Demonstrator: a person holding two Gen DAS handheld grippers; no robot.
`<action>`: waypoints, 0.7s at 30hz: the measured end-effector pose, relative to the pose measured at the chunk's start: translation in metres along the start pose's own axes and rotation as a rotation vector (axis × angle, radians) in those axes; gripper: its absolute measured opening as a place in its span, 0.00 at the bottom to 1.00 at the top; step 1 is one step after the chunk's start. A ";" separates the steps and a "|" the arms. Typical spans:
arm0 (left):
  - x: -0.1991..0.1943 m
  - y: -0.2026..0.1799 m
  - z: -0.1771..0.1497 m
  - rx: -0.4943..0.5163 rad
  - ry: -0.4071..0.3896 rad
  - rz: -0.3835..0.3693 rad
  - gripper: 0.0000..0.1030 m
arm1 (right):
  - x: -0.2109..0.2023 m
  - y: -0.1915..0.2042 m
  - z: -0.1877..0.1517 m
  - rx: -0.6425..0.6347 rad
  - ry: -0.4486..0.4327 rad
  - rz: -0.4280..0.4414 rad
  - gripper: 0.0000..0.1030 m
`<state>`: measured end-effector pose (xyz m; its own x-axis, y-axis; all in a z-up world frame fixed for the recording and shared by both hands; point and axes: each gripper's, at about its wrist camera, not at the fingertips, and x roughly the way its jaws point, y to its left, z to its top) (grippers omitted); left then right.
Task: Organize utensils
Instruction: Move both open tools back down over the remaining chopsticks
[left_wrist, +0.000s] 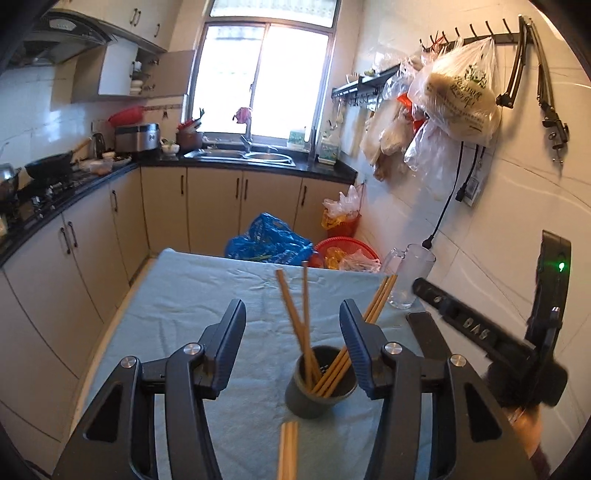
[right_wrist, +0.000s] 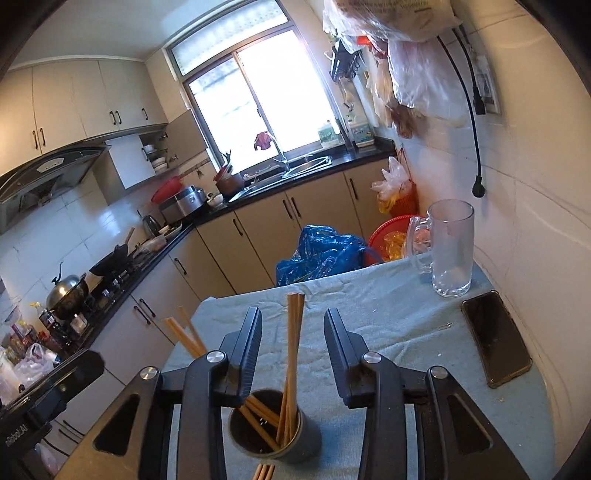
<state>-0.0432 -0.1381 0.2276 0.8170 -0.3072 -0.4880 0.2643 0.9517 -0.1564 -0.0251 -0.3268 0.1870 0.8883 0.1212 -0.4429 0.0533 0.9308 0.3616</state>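
The cloth-covered worktop (right_wrist: 369, 314) is soft and wrinkled. Its dark round cup (right_wrist: 273, 432) sits at six o'clock, holding slim wooden chopsticks (right_wrist: 291, 369) that lean outward. Left tongs (left_wrist: 291, 343) and right tongs (right_wrist: 291, 350) are both spread, empty. Loose chopsticks (left_wrist: 288, 450) lie just beside the cup; brushing the leaning sticks could tip it.

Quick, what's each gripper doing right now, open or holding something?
Left gripper: open, holding nothing, above the cup of chopsticks.
Right gripper: open, holding nothing.
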 end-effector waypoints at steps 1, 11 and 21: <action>-0.008 0.003 -0.002 0.006 -0.010 0.011 0.51 | -0.007 0.003 -0.001 -0.008 -0.002 0.000 0.40; -0.063 0.034 -0.050 0.036 -0.036 0.098 0.65 | -0.064 0.026 -0.039 -0.165 0.091 -0.062 0.64; 0.007 0.042 -0.159 0.113 0.343 0.042 0.46 | -0.050 0.002 -0.159 -0.244 0.423 -0.067 0.65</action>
<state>-0.1082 -0.1003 0.0809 0.6144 -0.2310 -0.7544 0.3048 0.9514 -0.0430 -0.1423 -0.2758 0.0798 0.6206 0.1404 -0.7714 -0.0491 0.9889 0.1405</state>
